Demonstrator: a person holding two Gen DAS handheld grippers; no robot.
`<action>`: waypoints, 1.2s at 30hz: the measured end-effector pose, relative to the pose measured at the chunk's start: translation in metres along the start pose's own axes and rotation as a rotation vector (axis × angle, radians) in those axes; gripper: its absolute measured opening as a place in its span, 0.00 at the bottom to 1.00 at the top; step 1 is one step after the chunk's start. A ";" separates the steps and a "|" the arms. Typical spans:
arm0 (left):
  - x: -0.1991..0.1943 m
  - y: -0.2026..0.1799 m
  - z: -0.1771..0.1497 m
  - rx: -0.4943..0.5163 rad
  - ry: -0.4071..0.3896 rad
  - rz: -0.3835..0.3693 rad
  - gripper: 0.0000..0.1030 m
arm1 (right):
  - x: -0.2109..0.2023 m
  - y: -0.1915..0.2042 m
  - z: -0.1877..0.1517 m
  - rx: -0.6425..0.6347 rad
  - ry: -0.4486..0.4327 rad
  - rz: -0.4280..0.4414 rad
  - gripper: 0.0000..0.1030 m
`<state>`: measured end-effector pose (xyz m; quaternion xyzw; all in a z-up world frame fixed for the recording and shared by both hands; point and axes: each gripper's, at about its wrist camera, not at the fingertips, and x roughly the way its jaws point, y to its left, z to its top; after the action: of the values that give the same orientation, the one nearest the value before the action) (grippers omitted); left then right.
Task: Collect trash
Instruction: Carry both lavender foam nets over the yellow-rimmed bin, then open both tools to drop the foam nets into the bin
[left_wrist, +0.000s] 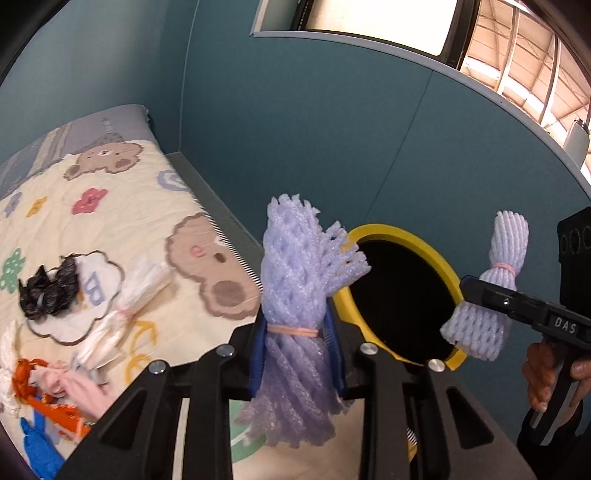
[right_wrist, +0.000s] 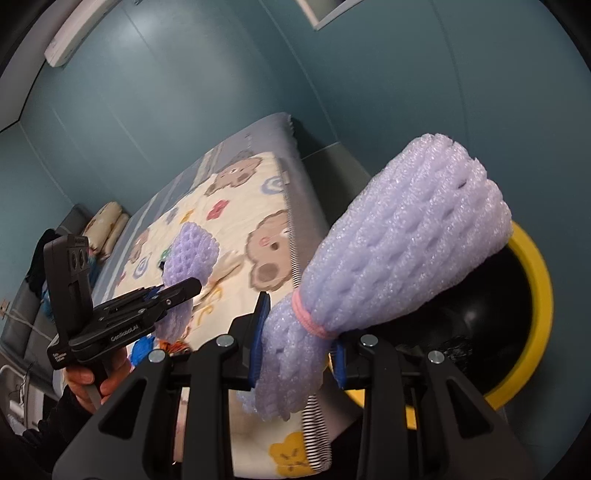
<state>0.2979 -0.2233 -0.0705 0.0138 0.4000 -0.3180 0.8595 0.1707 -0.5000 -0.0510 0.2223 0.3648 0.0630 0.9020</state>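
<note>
In the left wrist view my left gripper (left_wrist: 297, 350) is shut on a purple foam net bundle (left_wrist: 295, 266) tied with a rubber band, pads pressing just at the band. Behind it stands a yellow-rimmed bin (left_wrist: 391, 230) with a dark inside. To the right, my right gripper (left_wrist: 476, 295) is shut on a second purple foam bundle (left_wrist: 506, 240), beside the bin's opening. The right wrist view shows that gripper (right_wrist: 299, 343) clamping its bundle (right_wrist: 406, 251) near the bin (right_wrist: 539, 280). The left gripper (right_wrist: 184, 290) and its bundle (right_wrist: 190, 247) appear at the left.
A bed with a cartoon blanket (left_wrist: 110, 206) lies left of the bin. On it are a black bag (left_wrist: 48, 291), a white bag (left_wrist: 125, 306) and orange, pink and blue scraps (left_wrist: 48, 391). A teal wall (left_wrist: 332, 129) stands behind. A hand (left_wrist: 543, 373) holds the right gripper's handle.
</note>
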 end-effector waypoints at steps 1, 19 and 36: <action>0.005 -0.004 0.002 0.003 0.000 -0.007 0.26 | 0.000 -0.004 0.001 0.005 -0.003 -0.010 0.28; 0.082 -0.055 0.020 0.016 0.047 -0.084 0.26 | 0.025 -0.056 0.018 0.068 0.005 -0.136 0.28; 0.123 -0.079 0.040 0.017 0.079 -0.140 0.31 | 0.037 -0.076 0.022 0.084 0.007 -0.198 0.34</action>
<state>0.3393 -0.3634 -0.1108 0.0055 0.4310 -0.3800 0.8184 0.2091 -0.5654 -0.0942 0.2225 0.3906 -0.0410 0.8923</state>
